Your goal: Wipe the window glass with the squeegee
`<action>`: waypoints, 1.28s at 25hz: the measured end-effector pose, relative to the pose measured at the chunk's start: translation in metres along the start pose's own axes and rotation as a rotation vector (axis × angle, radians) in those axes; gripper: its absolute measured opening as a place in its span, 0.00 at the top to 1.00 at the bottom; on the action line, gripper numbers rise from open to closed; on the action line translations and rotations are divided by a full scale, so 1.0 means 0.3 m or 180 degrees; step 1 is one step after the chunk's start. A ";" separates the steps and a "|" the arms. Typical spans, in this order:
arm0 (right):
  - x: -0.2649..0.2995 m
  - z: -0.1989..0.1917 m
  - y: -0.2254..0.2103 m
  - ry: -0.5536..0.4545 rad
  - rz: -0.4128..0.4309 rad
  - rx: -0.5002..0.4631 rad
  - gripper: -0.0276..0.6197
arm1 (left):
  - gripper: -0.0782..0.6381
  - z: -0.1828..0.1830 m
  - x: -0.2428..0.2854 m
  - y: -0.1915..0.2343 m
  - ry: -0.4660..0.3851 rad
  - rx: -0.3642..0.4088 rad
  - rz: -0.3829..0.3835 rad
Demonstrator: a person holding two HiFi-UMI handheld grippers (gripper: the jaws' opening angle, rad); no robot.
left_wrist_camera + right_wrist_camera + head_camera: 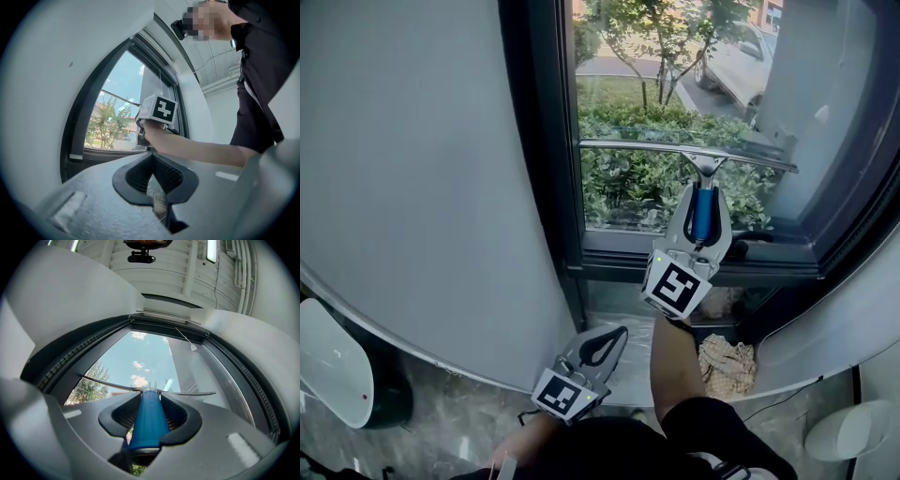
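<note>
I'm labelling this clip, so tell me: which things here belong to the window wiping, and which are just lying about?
In the job:
- squeegee, its blue handle clamped in the right gripper
- window glass, with the blade up against it

Lying about:
- crumpled cloth on the floor below the sill
- left gripper, shut on nothing, held low

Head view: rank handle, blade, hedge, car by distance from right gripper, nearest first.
1. Handle: clamped in right gripper.
2. Blade: just above, on glass.
3. Hedge: outside, behind glass.
4. Car: upper right, beyond hedge.
</note>
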State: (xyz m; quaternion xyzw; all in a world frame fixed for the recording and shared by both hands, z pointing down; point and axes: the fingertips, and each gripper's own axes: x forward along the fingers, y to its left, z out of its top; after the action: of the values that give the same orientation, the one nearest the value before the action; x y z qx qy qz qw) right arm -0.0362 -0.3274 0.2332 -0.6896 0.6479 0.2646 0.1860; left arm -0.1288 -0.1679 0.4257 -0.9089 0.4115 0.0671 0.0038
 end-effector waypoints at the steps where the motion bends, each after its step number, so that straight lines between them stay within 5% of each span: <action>1: -0.002 -0.002 0.000 0.0008 0.0001 0.0003 0.75 | 0.89 0.000 0.003 -0.001 0.0004 -0.0005 -0.0004; 32: -0.091 -0.123 -0.008 0.0199 0.0028 -0.0081 0.75 | 0.89 -0.039 0.049 0.048 0.0028 -0.0041 -0.0013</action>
State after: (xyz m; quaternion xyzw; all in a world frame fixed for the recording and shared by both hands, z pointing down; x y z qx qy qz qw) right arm -0.0299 -0.3275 0.2786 -0.6970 0.6530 0.2519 0.1558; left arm -0.1285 -0.1891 0.4360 -0.9101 0.4091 0.0658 -0.0037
